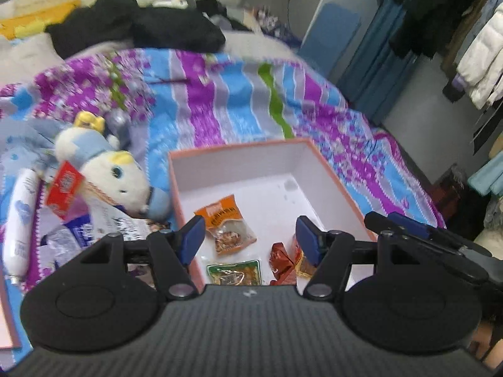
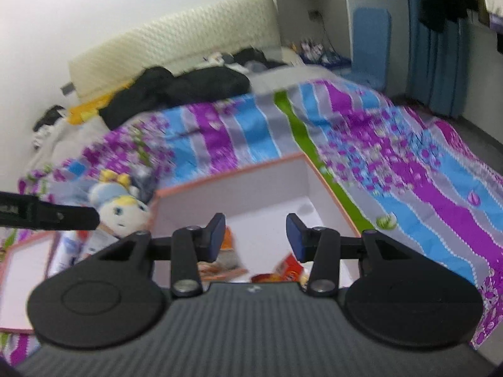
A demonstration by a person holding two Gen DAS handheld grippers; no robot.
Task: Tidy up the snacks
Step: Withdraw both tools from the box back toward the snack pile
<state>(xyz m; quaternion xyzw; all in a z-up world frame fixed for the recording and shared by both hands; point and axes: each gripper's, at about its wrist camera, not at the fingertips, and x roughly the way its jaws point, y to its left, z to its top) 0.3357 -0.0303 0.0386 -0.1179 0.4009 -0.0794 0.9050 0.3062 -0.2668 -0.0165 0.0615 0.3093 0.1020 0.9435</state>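
Both hand-held grippers [image 1: 248,235] [image 2: 256,235] spread, empty; crinkly foil snack packets [image 1: 224,227], seemingly four, in rectangular cardboard box [image 1: 239,154].

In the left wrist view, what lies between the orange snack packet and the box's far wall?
Nothing: between the orange packet and the far wall of the box there is only bare white floor, as the left wrist view shows.
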